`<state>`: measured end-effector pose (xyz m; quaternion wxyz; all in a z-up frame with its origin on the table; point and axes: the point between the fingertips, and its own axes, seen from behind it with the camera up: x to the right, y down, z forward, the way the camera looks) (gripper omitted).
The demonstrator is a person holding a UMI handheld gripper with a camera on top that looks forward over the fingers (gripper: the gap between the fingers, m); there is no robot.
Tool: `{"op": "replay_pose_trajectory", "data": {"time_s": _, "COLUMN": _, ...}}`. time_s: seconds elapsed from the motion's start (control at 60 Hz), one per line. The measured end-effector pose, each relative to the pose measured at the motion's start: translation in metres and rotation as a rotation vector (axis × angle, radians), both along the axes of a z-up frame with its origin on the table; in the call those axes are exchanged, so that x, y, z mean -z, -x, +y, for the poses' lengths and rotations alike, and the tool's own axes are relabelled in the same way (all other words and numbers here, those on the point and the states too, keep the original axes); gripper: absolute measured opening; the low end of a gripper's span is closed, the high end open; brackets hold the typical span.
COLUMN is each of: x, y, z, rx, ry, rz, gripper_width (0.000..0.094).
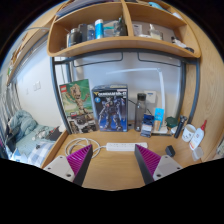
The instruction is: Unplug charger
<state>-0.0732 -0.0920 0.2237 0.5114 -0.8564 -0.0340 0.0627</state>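
A white power strip (126,146) lies flat on the wooden desk (112,170), just ahead of my fingers and between their lines. A white cable (76,147) loops on the desk to its left, near the left finger. I cannot make out a charger plugged into the strip. My gripper (113,158) is open, with nothing between the magenta pads (80,158). It hovers over the desk short of the strip.
Two boxed model kits (96,107) stand against the wall behind the strip. Bottles and small items (158,120) crowd the back right of the desk. A wooden shelf (120,38) with clutter hangs above. A small dark object (170,151) lies right of the right finger.
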Motion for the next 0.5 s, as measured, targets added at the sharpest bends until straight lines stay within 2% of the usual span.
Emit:
{"op": "replay_pose_trajectory", "data": {"time_s": 0.233, "x": 0.005, "y": 0.015, "z": -0.012, "rx": -0.011, "ry": -0.029, "rz": -0.033, "gripper_width": 0.0855}}
{"op": "replay_pose_trajectory", "data": {"time_s": 0.5, "x": 0.019, "y": 0.018, "z": -0.022, "rx": -0.012, "ry": -0.02, "rz": -0.041, "gripper_width": 0.0853}}
